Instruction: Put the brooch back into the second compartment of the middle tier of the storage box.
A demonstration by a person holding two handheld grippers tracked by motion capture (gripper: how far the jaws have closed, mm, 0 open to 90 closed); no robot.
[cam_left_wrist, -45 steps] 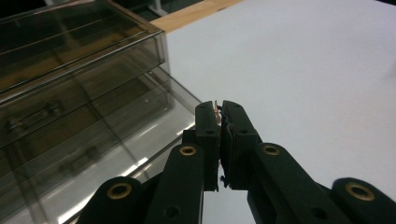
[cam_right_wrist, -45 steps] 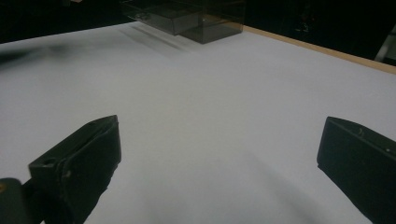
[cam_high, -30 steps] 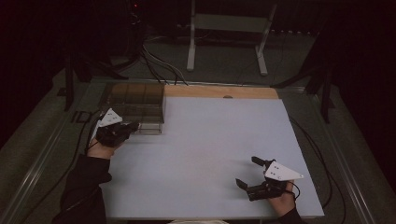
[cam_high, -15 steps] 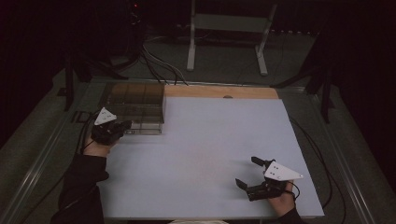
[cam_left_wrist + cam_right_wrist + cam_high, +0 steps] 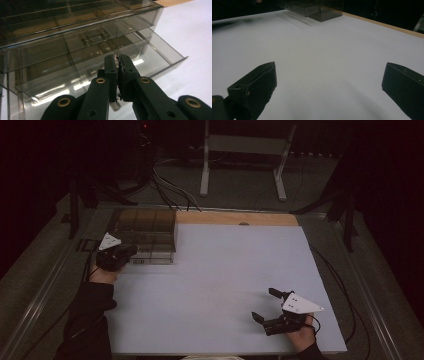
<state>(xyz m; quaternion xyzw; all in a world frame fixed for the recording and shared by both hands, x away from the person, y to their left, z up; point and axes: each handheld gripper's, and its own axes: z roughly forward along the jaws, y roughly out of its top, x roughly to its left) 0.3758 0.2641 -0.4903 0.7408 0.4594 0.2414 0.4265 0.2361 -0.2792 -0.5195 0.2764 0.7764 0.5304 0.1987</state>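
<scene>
While pulled-out lower drawer sits ahead, left gripper pinches its handle.

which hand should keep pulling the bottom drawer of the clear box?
Left. The left gripper is shut at the front of the bottom drawer of the clear box. The right gripper sits open at the table's near right corner, far away.

Clear smoky plastic drawer cabinet at the surface's far left corner, upright, lower drawer pulled partly out toward the near edge, upper drawer with small handle closed
</scene>
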